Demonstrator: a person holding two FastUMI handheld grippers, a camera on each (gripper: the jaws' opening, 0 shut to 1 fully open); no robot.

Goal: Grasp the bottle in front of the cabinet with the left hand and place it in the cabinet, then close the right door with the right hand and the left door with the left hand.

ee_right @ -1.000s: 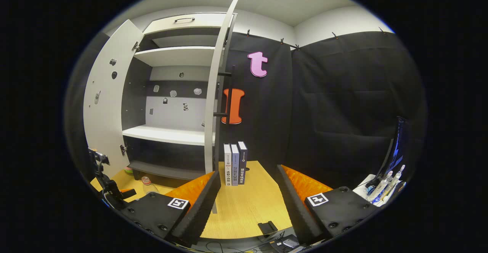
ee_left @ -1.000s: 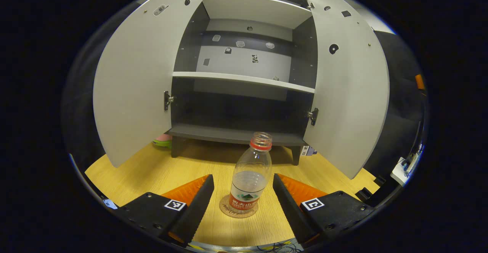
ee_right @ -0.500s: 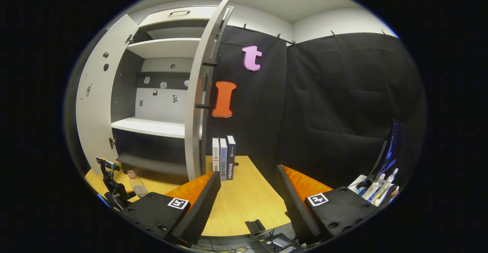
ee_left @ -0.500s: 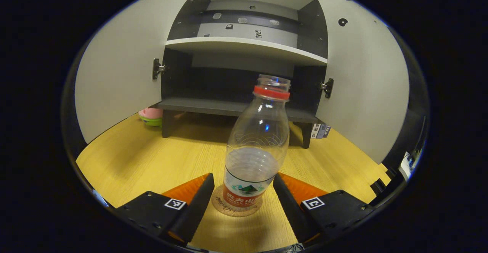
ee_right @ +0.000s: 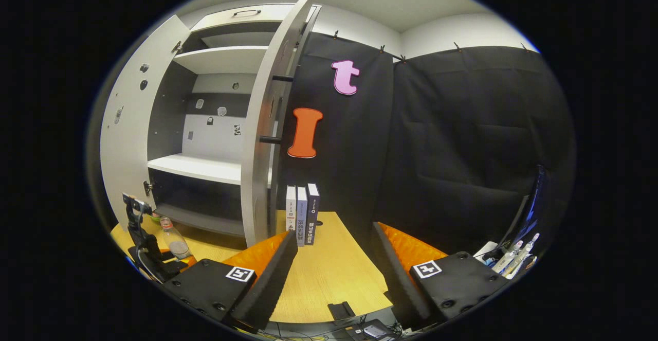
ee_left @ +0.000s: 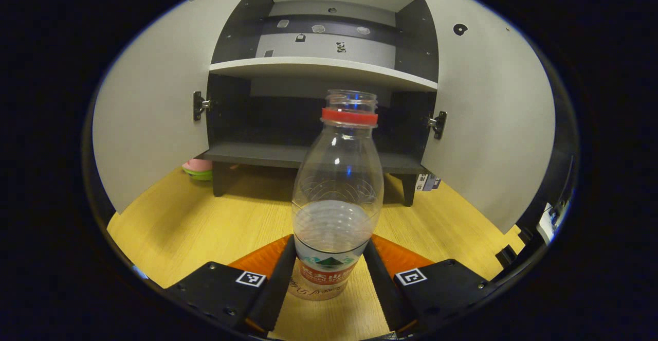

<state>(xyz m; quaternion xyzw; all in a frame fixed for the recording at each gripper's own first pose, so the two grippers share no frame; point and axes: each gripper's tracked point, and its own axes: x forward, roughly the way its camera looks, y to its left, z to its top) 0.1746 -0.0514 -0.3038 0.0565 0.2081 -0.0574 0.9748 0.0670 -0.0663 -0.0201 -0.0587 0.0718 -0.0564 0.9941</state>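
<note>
A wooden desk (ee_left: 205, 217) carries a grey cabinet (ee_left: 324, 68) against the booth's black cloth wall. In the left gripper view the cabinet stands at twelve o'clock with both doors swung wide: the left door (ee_left: 154, 120) at nine o'clock, the right door (ee_left: 493, 120) at three. Its shelves look bare.

The bottle (ee_left: 336, 202) stands upright on a round coaster (ee_left: 313, 292) on the desk, in front of the cabinet, uncapped and part full. The left hand-held gripper (ee_left: 329, 274) has narrowed round the bottle's labelled base; its fingers lie against, or just beside, the two sides, and firm pressure cannot be told. The bottle looks not yet lifted.

In the right gripper view the right hand-held gripper (ee_right: 334, 274) is wide and holds nothing, poised over the desk near three books (ee_right: 302, 220) at twelve o'clock, just right of the right door's edge (ee_right: 262, 140). At eight o'clock the left hand-held gripper (ee_right: 149, 251) shows beside the bottle (ee_right: 172, 238).

By the look of it the task is at its first step: the grasp is closing. Lifting, placing the bottle inside, and shutting both doors all remain.
</note>
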